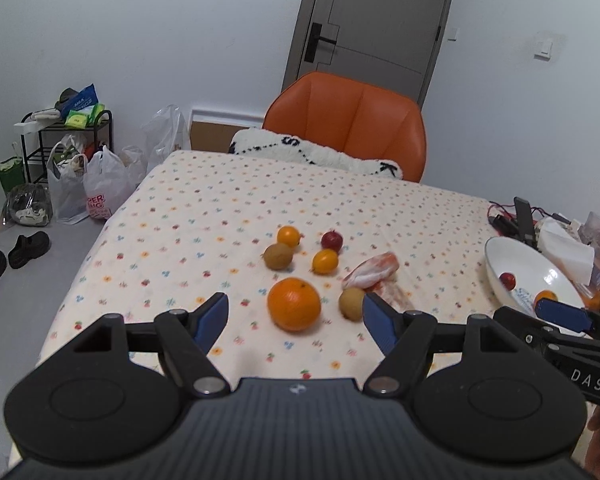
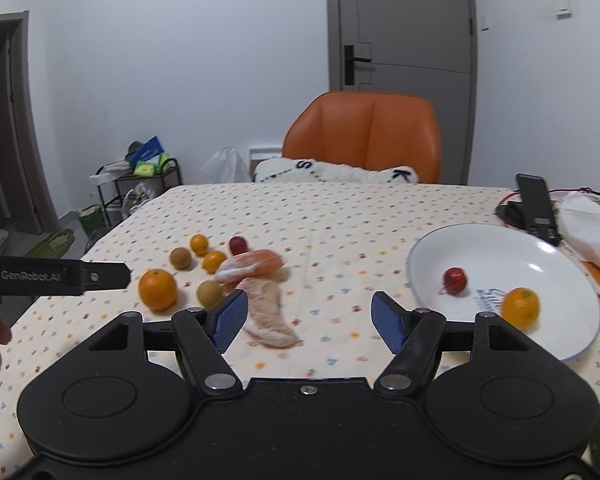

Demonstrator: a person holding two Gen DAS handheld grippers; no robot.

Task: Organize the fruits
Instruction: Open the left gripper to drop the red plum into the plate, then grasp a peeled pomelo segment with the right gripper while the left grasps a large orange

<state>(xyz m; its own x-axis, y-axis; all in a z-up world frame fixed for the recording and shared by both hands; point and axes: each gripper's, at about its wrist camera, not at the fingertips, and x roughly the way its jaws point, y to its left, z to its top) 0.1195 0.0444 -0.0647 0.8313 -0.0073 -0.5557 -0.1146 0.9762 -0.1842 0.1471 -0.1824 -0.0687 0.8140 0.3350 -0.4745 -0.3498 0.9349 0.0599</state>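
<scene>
Your left gripper hovered over the near edge of the surface with its jaws spread wide and nothing between them; the big orange sat on the flowered cloth just ahead, framed between the two blue pads. Beyond it lay the loose cluster: a kiwi, two small oranges, a dark red fruit, and a second kiwi right by the right-hand pad. Two peeled citrus segments rested to the right of that group. The upper segment lay with its long axis roughly crosswise, its orange end pointing toward the plate; the lower segment ran lengthwise toward you, slanting to the near right, with its far end close to the upper one, though I cannot tell if they touched. Your right gripper also had its jaws released and empty, held just left of the white plate. That plate held a red fruit and a small orange, apart from each other. An orange chair stood at the far side.
</scene>
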